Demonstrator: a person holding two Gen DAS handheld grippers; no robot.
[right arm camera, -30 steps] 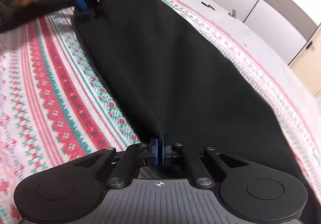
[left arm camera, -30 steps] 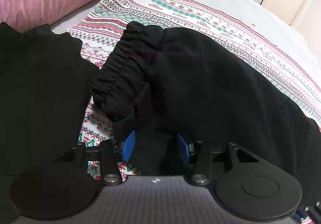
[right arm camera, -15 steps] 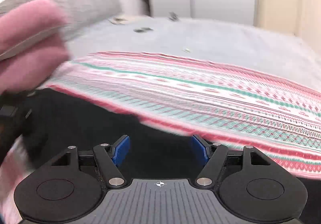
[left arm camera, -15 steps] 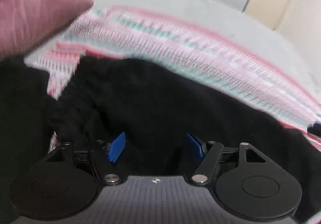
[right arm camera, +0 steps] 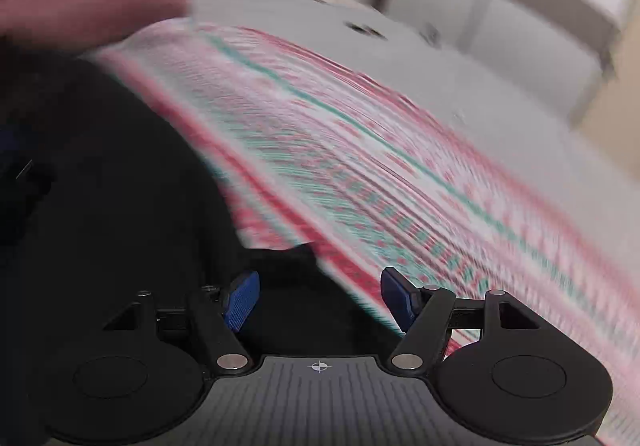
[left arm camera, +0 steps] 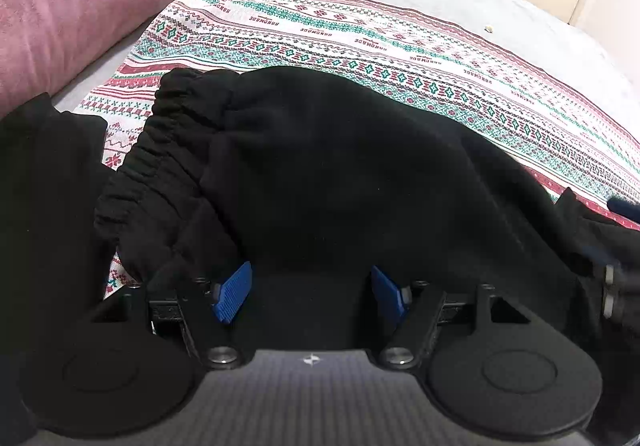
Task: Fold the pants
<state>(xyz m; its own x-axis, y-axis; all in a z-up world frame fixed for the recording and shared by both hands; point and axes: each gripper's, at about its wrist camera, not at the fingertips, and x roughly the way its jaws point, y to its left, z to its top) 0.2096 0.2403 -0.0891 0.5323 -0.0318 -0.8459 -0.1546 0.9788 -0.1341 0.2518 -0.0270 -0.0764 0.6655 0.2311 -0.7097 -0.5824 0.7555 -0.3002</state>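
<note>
The black pants (left arm camera: pixel 340 166) lie on the bed, on a patterned cloth (left arm camera: pixel 360 34) with red and green bands, already doubled lengthwise by the look of it, so both legs seem to lie stacked. In the left wrist view the gathered elastic waistband (left arm camera: pixel 160 150) sits at 10 o'clock and the legs run off toward 3 o'clock. A pink pillow (left arm camera: pixel 80 6) rests at 11 o'clock, and another dark garment (left arm camera: pixel 48 186) lies at 9 o'clock.

The left tool (left arm camera: pixel 308 292) stands wide open, its blue pads clear of the fabric, dark cloth beneath and between them but not pinched. The right tool (right arm camera: pixel 320 300) is likewise spread apart with nothing gripped; its view is heavily blurred, showing a black corner of the pants (right arm camera: pixel 120 206) at 9 o'clock.

The fabric looks like soft, thick fleece: light, limp, not slippery, not fragile. It will likely sag and bunch wherever it is unsupported. The best holds seem to be the firm elastic waistband with 1 tool and the hem edge with the other, pinching both layers together so the stack does not slide apart.
</note>
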